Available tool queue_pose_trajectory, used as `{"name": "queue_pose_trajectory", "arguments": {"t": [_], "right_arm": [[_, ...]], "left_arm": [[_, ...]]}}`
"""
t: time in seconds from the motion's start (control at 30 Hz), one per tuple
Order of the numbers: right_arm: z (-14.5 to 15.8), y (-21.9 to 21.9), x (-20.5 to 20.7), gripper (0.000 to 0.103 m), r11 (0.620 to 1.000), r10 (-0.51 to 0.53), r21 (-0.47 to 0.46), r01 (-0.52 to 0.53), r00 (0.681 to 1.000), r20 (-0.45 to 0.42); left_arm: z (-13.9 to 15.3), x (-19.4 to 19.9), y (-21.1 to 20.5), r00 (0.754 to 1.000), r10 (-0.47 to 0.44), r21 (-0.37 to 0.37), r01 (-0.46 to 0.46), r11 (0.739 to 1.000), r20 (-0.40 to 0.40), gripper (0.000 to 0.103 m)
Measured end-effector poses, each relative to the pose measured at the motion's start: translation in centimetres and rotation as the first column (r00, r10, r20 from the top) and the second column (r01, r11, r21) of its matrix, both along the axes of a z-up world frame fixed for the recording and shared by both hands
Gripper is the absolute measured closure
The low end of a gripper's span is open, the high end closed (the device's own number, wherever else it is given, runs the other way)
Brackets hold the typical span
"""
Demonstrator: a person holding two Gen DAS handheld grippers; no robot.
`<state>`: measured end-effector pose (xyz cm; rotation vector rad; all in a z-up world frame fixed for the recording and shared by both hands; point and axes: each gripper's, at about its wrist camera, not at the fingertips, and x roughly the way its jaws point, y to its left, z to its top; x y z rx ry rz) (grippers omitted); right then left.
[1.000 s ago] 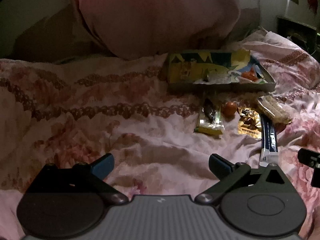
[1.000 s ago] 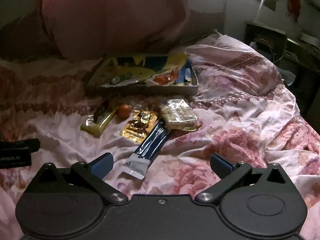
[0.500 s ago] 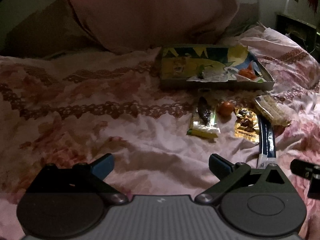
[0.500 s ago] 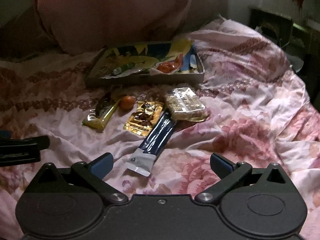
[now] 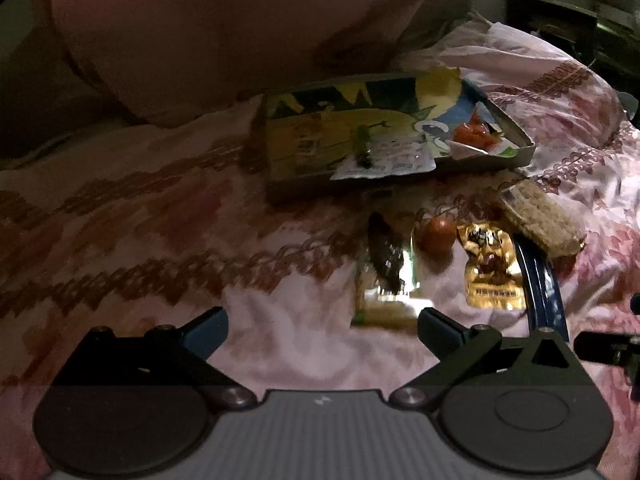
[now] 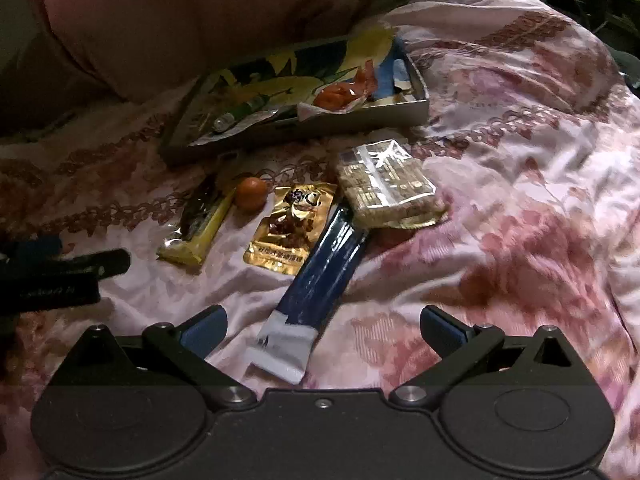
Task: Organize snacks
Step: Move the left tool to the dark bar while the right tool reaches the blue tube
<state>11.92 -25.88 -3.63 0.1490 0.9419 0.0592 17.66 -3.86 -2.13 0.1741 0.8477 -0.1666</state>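
Bed: a pink floral cover fills both views; soft and rumpled, so the packets lie tilted in its folds.
Pillow: a big pink mass along the top of the frame, backing the tray.
Tray: a shallow printed box, upper centre of the right view; it looks like the collecting place, with an orange-red packet and a green-topped packet already inside.
Loose snacks: in a row just below the tray, near one another, apparently waiting to be sorted.
Cereal bar pack: clear wrap, right end of the row, overlapping the top of the dark blue stick.
Dark blue stick pack: long, running down to lower centre, its pale end nearest the right gripper, so probably the easiest first pick.
Yellow bar: left end of the row.
Gold sachet: flat, between the yellow bar and the blue stick.
Orange ball: small and round, just above the sachet; it might roll.
Right gripper: jaws spread wide, nothing held, above the blue stick's pale end.
Left gripper: jaws wide apart and empty, lower centre of the left view, the yellow bar just ahead.
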Motion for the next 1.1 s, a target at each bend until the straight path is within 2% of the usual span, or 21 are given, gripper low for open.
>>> {"name": "queue_pose_trajectory", "arguments": {"t": [0.13, 0.37, 0.53, 0.63, 0.7, 0.83, 0.97, 1.1], "right_arm": [[-1.1, 0.3, 1.3, 0.002, 1.000, -0.002, 0.017, 0.002, 1.000, 0.003], [-2.5, 0.8, 2.8, 0.013, 1.000, -0.021, 0.009, 0.020, 1.000, 0.017], [-3.6, 1.4, 3.7, 0.030, 0.999, -0.033, -0.005, 0.033, 0.999, -0.001], [-4.0, 1.4, 3.9, 0.043, 0.999, -0.050, -0.004, 0.050, 0.999, -0.017], [-4.1, 1.3, 3.9, 0.046, 0.998, -0.057, -0.010, 0.057, 0.998, -0.017], [-4.2, 1.3, 3.9, 0.049, 0.998, -0.061, -0.012, 0.061, 0.998, -0.020], [-4.3, 1.7, 3.8, 0.050, 0.998, -0.050, -0.032, 0.050, 0.999, -0.020], [-4.3, 1.5, 3.8, 0.051, 0.998, -0.055, -0.021, 0.055, 0.998, -0.024]], "left_arm": [[-1.1, 2.5, -0.7, 1.000, -0.020, -0.024, 0.020, 1.000, -0.007, 0.000], [-3.4, 5.7, -2.2, 0.998, -0.060, 0.000, 0.060, 0.998, 0.019, 0.000], [-4.5, 6.7, -2.2, 0.994, -0.111, -0.042, 0.111, 0.993, 0.003, 0.001], [-4.8, 6.8, -2.1, 0.991, -0.134, -0.073, 0.133, 0.988, -0.007, 0.009], [-4.8, 6.8, -2.3, 0.989, -0.151, -0.069, 0.150, 0.986, -0.001, 0.013], [-4.7, 6.7, -2.7, 0.984, -0.177, -0.057, 0.177, 0.983, 0.008, 0.029], [-4.6, 7.0, -2.3, 0.984, -0.177, -0.112, 0.175, 0.978, -0.013, 0.043], [-4.4, 7.3, -1.4, 0.990, -0.138, -0.154, 0.133, 0.979, -0.022, 0.043]]}}
